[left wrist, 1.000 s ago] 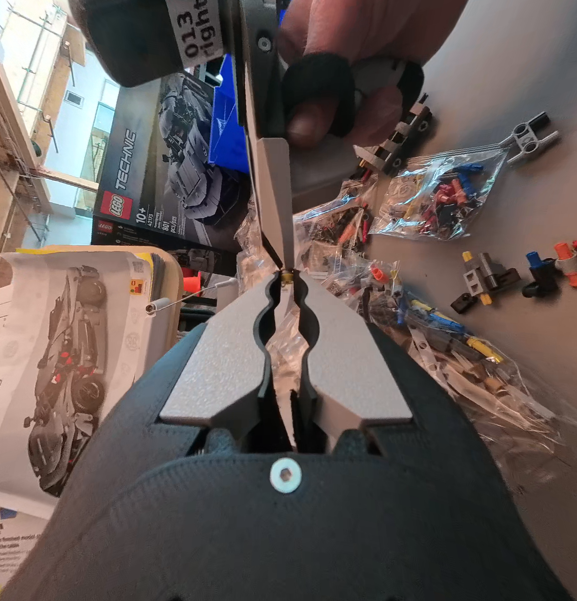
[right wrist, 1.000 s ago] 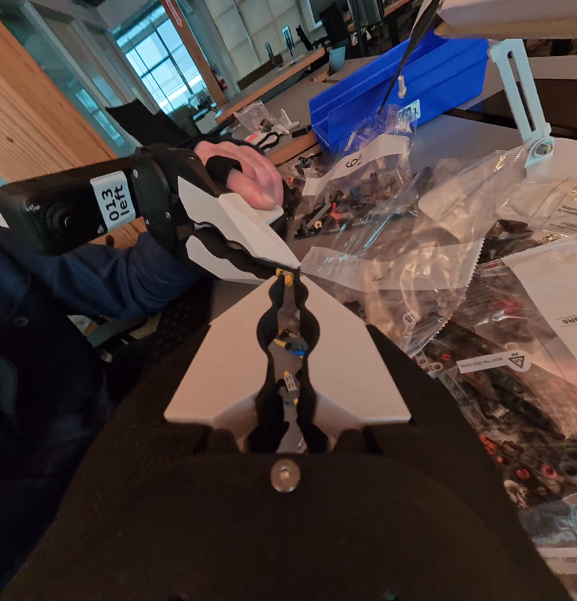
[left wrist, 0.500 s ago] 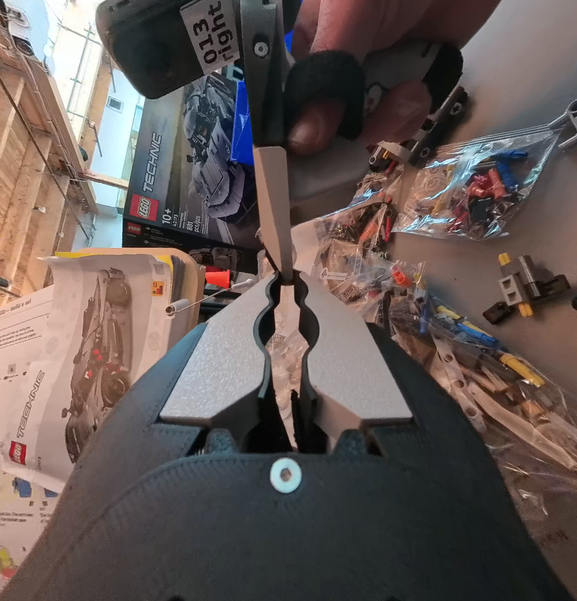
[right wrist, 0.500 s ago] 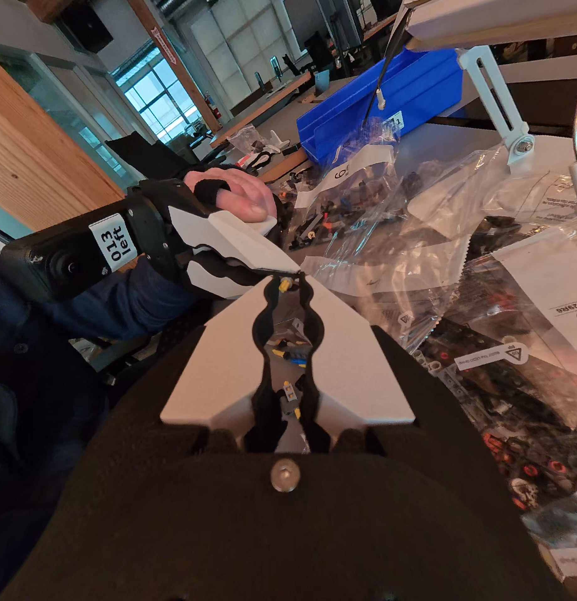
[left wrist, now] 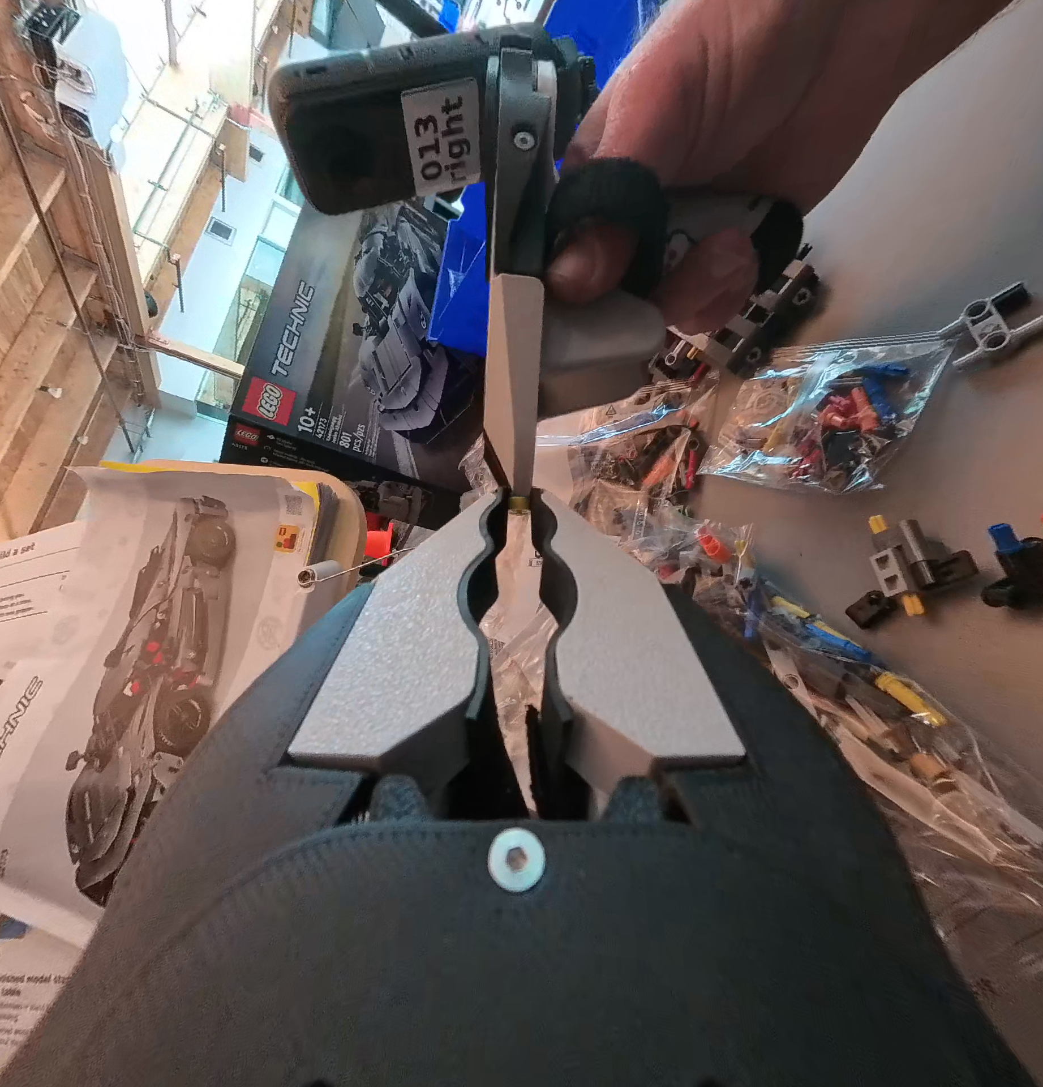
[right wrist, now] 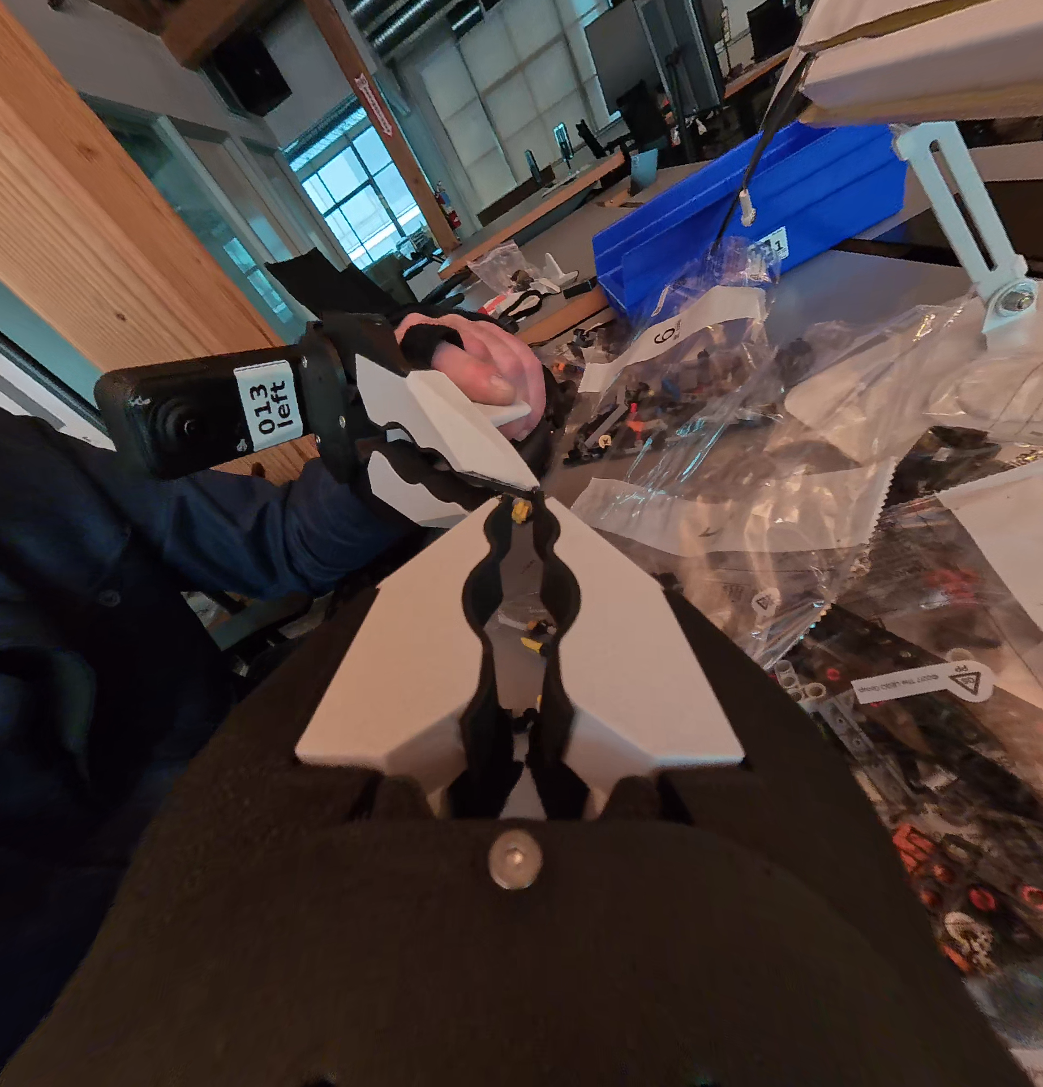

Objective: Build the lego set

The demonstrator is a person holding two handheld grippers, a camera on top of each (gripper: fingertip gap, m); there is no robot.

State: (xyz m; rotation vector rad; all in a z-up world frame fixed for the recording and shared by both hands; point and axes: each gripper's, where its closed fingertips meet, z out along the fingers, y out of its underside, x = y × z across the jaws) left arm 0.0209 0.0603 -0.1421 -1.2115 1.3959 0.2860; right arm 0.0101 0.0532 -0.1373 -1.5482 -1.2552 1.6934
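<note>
Grippers meeting tip to tip above a cluttered table (left wrist: 948, 194). Left gripper (left wrist: 519, 504), jaws closed on a small yellow Lego pin (left wrist: 519, 503), points forward with its tips level. Right gripper (right wrist: 522, 507), jaws likewise pinched on the same yellow piece (right wrist: 519, 510), descends onto it from above in the left wrist view, held by a hand (left wrist: 713, 147) whose fingers pass through black loops. In the right wrist view, a blue-sleeved arm (right wrist: 213, 529) carries the left gripper in from the left. Clear parts bags (left wrist: 813, 412), small loose sub-assemblies (left wrist: 913, 564), set box (left wrist: 354, 364) and instruction booklet (left wrist: 107, 647) surround them.
</note>
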